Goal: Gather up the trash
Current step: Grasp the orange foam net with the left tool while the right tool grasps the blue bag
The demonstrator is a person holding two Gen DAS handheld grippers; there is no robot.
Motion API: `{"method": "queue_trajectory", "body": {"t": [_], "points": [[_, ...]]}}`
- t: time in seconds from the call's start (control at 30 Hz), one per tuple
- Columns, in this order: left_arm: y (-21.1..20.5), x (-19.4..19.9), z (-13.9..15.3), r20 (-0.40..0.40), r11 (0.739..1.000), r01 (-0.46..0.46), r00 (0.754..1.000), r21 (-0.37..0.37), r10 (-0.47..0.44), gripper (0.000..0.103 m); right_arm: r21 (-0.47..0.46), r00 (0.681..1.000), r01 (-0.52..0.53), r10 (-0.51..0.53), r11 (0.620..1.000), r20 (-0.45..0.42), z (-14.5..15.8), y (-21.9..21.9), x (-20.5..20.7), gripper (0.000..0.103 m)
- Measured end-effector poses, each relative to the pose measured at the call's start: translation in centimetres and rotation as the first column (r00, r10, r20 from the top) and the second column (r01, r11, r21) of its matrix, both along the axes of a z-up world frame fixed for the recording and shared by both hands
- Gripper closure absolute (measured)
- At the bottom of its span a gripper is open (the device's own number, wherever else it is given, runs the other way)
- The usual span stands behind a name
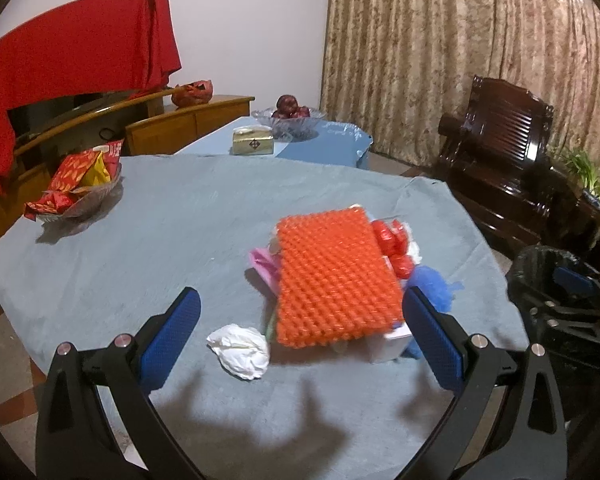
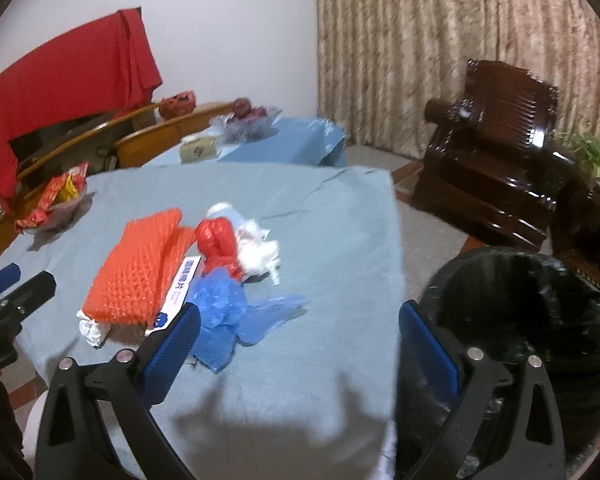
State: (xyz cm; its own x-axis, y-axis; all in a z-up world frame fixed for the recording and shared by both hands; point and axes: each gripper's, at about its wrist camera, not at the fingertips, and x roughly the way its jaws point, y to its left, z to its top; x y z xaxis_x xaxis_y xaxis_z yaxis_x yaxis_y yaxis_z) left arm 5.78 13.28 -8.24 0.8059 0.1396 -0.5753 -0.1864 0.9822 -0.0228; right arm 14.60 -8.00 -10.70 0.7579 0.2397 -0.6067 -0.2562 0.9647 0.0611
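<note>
**Trash still heaped on the table, both grippers empty**

The left gripper (image 1: 300,328) hangs over the near edge of the table (image 1: 160,240) with its jaws spread wide and nothing between them; a crumpled white tissue (image 1: 240,350) lies on the cloth just ahead of it, inside the span of the jaws. The right gripper (image 2: 298,344) is likewise spread and empty, hovering at the table's near right corner, with the black-lined trash bin (image 2: 532,320) on the floor just beyond its right finger.

As far as these views show, the collecting looks barely begun or mid-way: the pile sits untouched toward the near right part of the table, and I cannot tell what, if anything, lies inside the bin, since its dark lining hides the contents.

Counted in the pile:
- one orange bumpy foam sheet (image 1: 336,280), folded over so it shows two layers in the right view
- one white card or box with blue print (image 2: 182,292) under it
- one red plastic bag (image 2: 220,244), bunched
- one blue plastic bag (image 2: 228,316), nearest the right gripper
- one loose white tissue near the left gripper, plus a white wad (image 2: 260,248) beside the red bag
- something pink (image 1: 262,264) peeking out at the foam's left side

A glass dish of red snack packets (image 1: 76,188) stands at the far left edge, probably not trash.
</note>
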Motion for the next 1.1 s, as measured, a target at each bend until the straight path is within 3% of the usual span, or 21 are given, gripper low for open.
{"method": "queue_trajectory", "body": {"t": [0.23,0.4,0.67,0.73,0.9,0.93,1.1], "points": [[1.1,1.9,-1.6,-0.029,1.000,-0.010,1.000,-0.011,0.010,0.005,-0.074,0.995,-0.094,0.092,0.993,-0.031,-2.4,3.5,2.3,0.013],[1.7,3.0,-2.6,-0.051,0.999,-0.005,0.999,-0.042,0.003,0.005,-0.054,0.992,-0.119,0.116,0.991,-0.054,-3.6,4.4,3.4,0.017],[0.7,4.5,-3.9,-0.078,0.997,0.045,0.996,-0.068,-0.050,0.009,0.047,0.959,-0.254,0.258,0.966,-0.114,-3.8,5.1,3.5,0.042],[0.5,4.7,-4.3,-0.085,0.996,0.053,0.995,-0.070,-0.059,0.012,0.059,0.950,-0.285,0.290,0.957,-0.118,-3.7,5.4,3.4,0.056],[0.3,5.5,-5.4,-0.124,0.989,0.088,0.987,-0.116,-0.102,0.037,0.089,0.926,-0.345,0.355,0.934,-0.129,-3.4,5.8,3.2,0.087],[0.4,5.5,-5.4,-0.126,0.988,0.091,0.986,-0.124,-0.106,0.039,0.084,0.926,-0.346,0.354,0.935,-0.129,-3.4,5.8,3.2,0.088],[0.2,5.7,-5.6,-0.129,0.983,0.113,0.983,-0.147,-0.132,0.071,0.083,0.931,-0.334,0.342,0.939,-0.128,-2.8,5.3,3.2,0.095]]}}
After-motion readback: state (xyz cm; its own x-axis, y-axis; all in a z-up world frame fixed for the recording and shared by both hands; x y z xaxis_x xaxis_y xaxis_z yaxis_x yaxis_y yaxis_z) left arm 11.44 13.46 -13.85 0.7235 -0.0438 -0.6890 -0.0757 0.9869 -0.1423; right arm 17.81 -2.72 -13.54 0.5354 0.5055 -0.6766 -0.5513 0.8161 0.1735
